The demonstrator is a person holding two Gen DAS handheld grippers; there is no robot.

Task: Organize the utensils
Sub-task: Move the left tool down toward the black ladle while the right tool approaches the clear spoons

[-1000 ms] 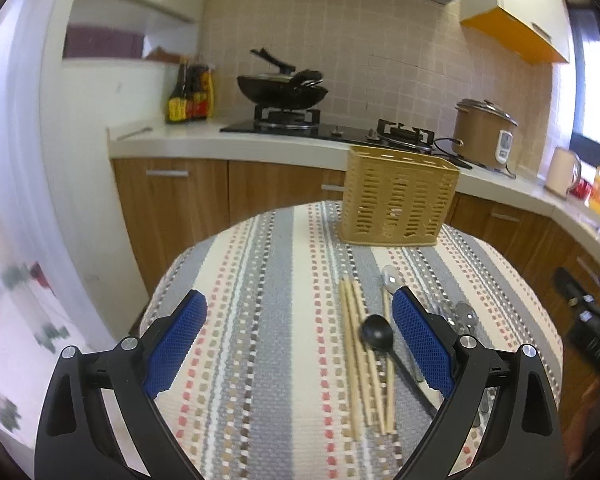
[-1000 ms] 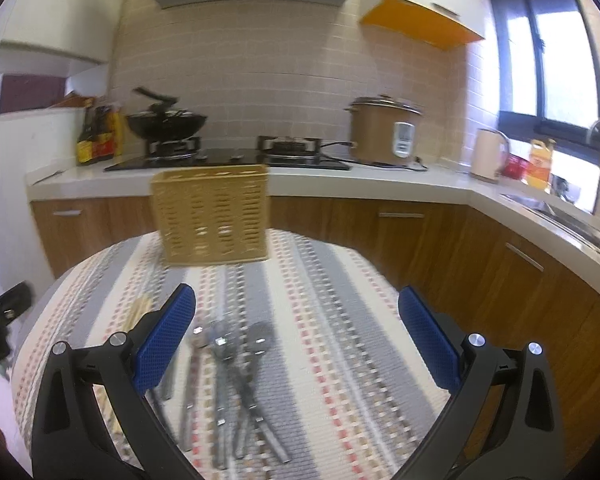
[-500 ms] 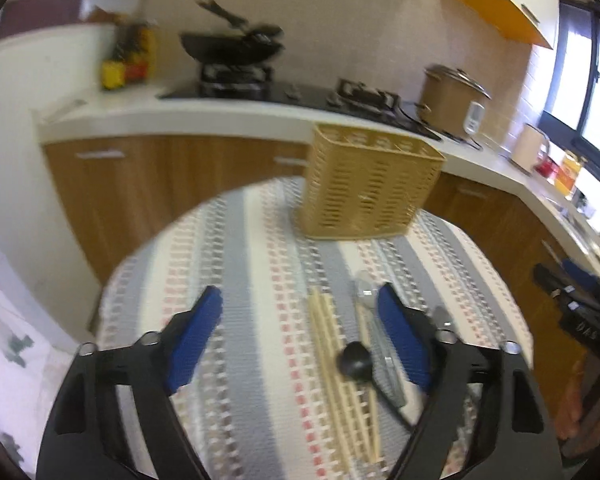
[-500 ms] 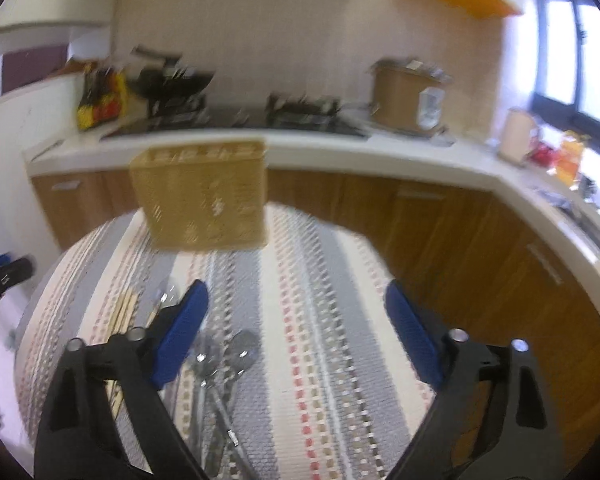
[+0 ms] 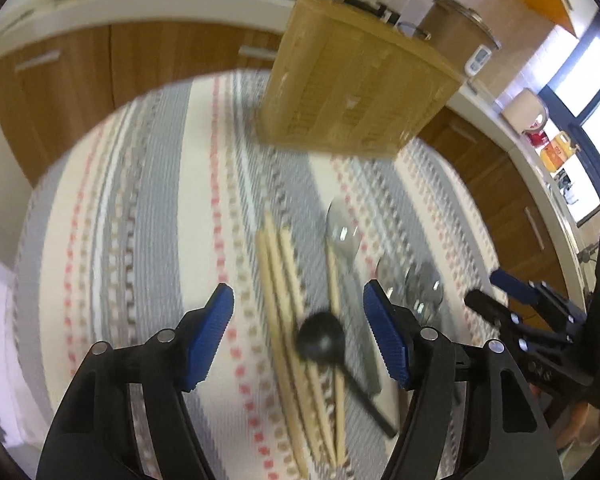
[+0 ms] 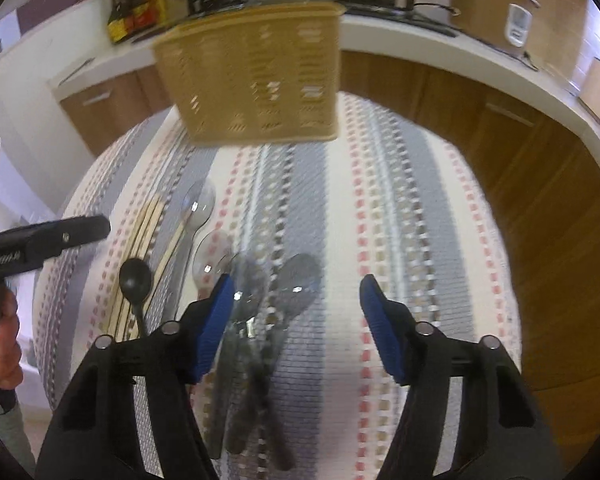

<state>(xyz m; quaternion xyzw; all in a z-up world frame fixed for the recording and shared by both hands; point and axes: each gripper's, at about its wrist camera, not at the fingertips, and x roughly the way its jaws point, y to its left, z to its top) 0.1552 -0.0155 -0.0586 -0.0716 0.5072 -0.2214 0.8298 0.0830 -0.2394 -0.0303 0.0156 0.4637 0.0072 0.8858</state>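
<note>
Basket (image 5: 356, 88) nearer, chopsticks (image 5: 284, 280) beside ladle (image 5: 320, 338)

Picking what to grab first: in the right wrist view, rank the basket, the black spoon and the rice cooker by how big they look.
1. Basket, largest.
2. Rice cooker, though it stands farther back.
3. Black spoon, smallest, handle partly hidden.

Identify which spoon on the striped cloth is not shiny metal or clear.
The black spoon, lying across the wooden chopsticks. Its bowl is matt black; the other spoons beside it are silvery or clear.
</note>
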